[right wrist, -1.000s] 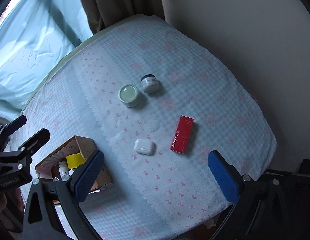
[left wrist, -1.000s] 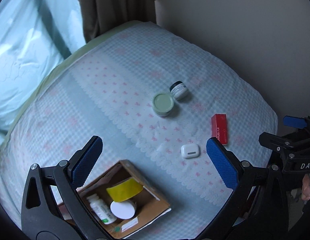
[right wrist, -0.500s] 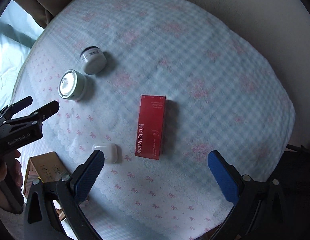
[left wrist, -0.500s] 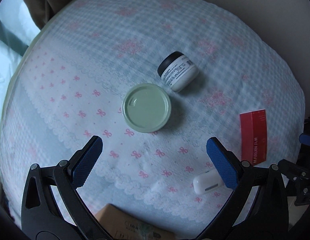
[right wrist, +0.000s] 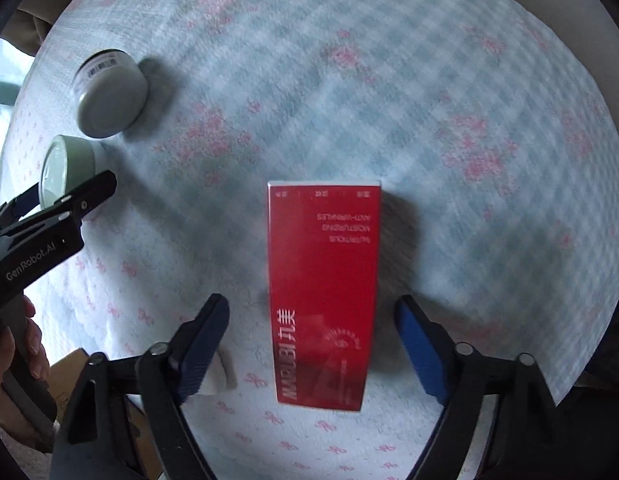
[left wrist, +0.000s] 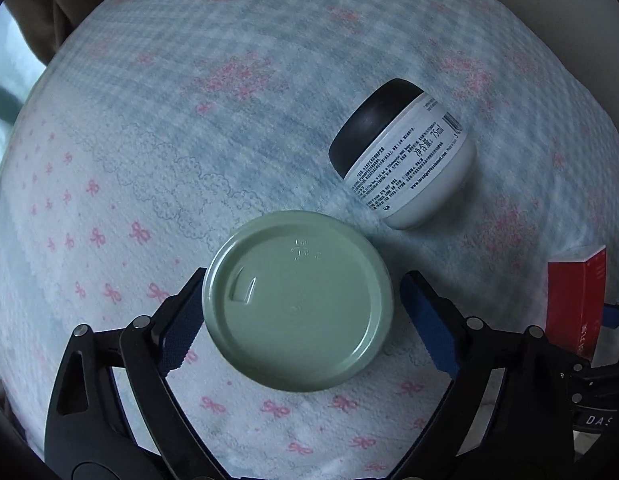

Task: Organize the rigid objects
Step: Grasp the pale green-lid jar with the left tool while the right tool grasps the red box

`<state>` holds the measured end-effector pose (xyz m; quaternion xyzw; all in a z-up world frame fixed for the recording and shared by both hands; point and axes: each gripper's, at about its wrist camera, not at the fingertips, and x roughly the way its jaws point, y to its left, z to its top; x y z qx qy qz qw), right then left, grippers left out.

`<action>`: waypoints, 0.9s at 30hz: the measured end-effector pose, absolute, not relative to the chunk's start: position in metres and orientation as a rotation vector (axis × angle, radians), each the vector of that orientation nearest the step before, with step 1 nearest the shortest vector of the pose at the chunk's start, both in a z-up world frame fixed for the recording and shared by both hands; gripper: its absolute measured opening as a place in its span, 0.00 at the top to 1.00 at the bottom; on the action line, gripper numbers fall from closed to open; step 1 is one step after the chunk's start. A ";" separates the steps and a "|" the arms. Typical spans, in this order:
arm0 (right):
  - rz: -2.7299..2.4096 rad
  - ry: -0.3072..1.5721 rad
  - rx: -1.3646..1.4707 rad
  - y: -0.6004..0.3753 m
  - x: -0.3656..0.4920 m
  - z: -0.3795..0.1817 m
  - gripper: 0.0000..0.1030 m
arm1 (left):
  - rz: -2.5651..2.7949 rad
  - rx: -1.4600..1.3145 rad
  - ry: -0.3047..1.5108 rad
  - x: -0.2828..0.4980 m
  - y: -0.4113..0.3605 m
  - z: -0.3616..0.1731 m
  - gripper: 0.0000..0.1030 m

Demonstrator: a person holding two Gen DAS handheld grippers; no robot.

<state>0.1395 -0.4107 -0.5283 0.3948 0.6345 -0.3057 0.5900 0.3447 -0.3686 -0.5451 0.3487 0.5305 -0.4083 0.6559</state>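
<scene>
The left gripper [left wrist: 297,312] is straddling the green-lidded jar [left wrist: 296,300], its blue pads spread on either side of the lid, with a small gap showing at the right pad. The white jar with a black cap [left wrist: 405,160] is lying tilted just beyond it on the bow-patterned tablecloth [left wrist: 149,140]. The right gripper [right wrist: 311,344] is hanging wide open around the near end of the red box [right wrist: 323,292], which is lying flat, neither pad touching it. A white earbud case [right wrist: 219,374] is peeking out behind its left pad
</scene>
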 end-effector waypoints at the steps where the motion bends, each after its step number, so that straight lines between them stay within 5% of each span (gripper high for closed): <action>1: -0.722 1.479 0.920 -0.409 0.140 -0.532 0.27 | -0.933 0.795 1.199 0.344 -0.370 -0.547 0.14; 6: -0.756 1.491 0.896 -0.402 0.144 -0.537 0.29 | -0.945 0.807 1.152 0.338 -0.372 -0.545 0.29; 12: -0.810 1.502 0.856 -0.394 0.153 -0.537 0.62 | -0.960 0.801 1.147 0.344 -0.375 -0.542 0.34; 27: -0.755 1.412 0.927 -0.417 0.140 -0.511 0.63 | -0.969 0.743 1.120 0.329 -0.356 -0.493 0.34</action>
